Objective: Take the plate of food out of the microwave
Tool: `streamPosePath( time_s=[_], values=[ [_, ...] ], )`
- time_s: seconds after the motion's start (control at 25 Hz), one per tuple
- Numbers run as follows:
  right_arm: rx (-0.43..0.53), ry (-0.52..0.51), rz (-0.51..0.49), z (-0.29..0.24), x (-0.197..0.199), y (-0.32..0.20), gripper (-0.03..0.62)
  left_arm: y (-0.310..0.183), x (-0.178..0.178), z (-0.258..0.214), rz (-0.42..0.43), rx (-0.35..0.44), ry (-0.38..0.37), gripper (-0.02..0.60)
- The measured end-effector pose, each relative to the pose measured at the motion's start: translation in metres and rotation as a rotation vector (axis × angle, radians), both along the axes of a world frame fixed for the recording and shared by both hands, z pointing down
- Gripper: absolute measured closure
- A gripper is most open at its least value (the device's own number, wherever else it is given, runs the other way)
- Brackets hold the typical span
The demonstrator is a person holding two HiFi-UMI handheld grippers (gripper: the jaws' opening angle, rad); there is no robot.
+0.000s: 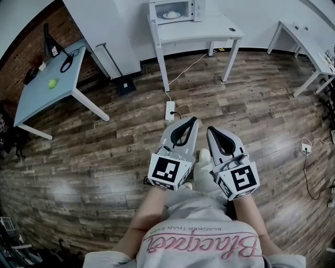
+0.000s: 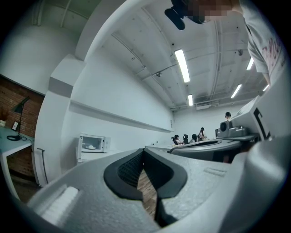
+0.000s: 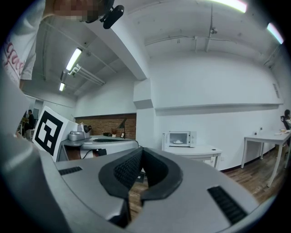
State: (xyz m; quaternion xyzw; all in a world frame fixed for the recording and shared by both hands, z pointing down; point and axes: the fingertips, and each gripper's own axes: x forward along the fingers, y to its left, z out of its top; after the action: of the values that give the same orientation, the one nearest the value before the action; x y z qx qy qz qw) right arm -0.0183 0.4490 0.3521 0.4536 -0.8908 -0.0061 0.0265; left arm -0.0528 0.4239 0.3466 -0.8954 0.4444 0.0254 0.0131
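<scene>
- Two grippers, both closed and empty. The left gripper [image 1: 192, 121] has its jaws tip to tip with only floor showing behind them, and the right gripper [image 1: 211, 130] is the same.
- You hold them low, side by side, just in front of your torso with the noses forward. That reads as a carry pose, since nothing is within reach to grab.
- The plate [image 1: 171, 14] sits inside the microwave [image 1: 175, 9], on the white table [image 1: 209, 32] against the far wall, well apart from you.
- The door looks swung open to the left, and the plate shows clearly in both gripper views. Probably no door step is left, but it is too small to be sure.
- Both noses aim roughly at the microwave. It sits left of centre in the left gripper view and right of centre in the right gripper view, so you are lined up for a straight walk.
- Stage, as a judgement: pickup not begun, plate untouched, approach to come.
- Next needs: cross the floor, part the jaws before reaching into the cavity, then take the plate by its rim.
- Risk: the power strip [image 1: 169, 110] and its cable lie on the floor between you and the table, so step around them.
- Handling guess: keep the plate level, or the pale mound of food on it could slide. I can't tell what the food is.
</scene>
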Motion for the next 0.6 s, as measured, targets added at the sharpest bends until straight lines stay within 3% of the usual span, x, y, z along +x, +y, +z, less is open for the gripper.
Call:
streamPosePath(
  time_s=[0.6],
  values=[
    [-0.005,-0.008,-0.033,0.006,0.007,-0.045,0.584,-0.039,0.007,0.003,-0.050,0.003,-0.017,0.577]
  ],
)
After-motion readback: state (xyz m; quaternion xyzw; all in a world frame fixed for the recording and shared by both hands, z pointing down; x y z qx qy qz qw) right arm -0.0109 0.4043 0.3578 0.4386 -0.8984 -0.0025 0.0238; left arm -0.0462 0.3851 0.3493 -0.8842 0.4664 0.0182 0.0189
